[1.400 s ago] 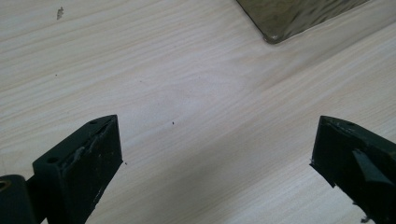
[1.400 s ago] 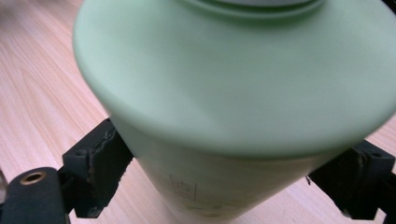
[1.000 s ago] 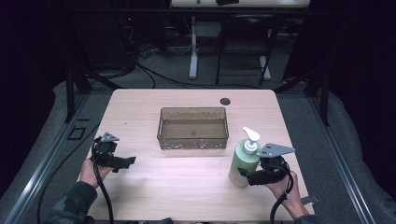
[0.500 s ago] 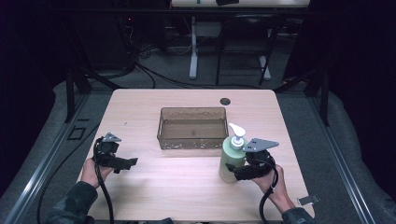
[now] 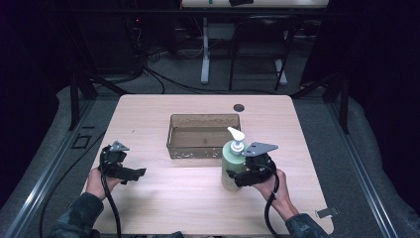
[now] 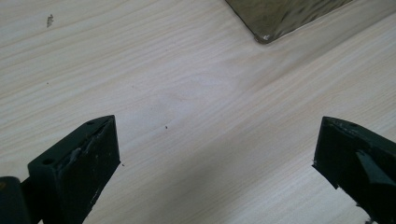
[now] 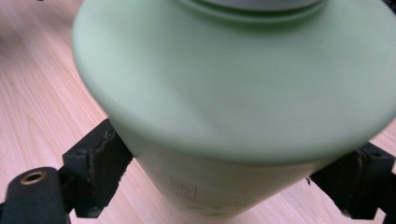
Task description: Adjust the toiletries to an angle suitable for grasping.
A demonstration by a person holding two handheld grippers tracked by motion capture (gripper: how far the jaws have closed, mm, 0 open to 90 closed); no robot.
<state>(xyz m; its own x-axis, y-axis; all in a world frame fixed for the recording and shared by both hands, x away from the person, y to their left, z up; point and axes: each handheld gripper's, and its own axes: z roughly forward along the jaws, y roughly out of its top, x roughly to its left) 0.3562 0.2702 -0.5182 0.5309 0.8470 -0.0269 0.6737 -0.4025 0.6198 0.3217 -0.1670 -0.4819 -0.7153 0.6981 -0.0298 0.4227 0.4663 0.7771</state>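
A pale green pump bottle with a white pump head stands upright just in front of the brown tray, near its front right corner. My right gripper is shut on the bottle's body; the right gripper view shows the green bottle pressed between both jaws. Near the table's front left, my left gripper is open with nothing between its fingers. In the left gripper view the gripper hovers low over bare wood, and a corner of the tray sits ahead.
The light wooden table has a dark round hole near its far edge. A small metal clip lies at the front right corner. Black cables trail from both grippers. Dark floor and table legs lie beyond.
My right gripper has carried the green bottle leftward and slightly away from me, from the table's right side toward the tray's front right corner. The left gripper has barely moved.
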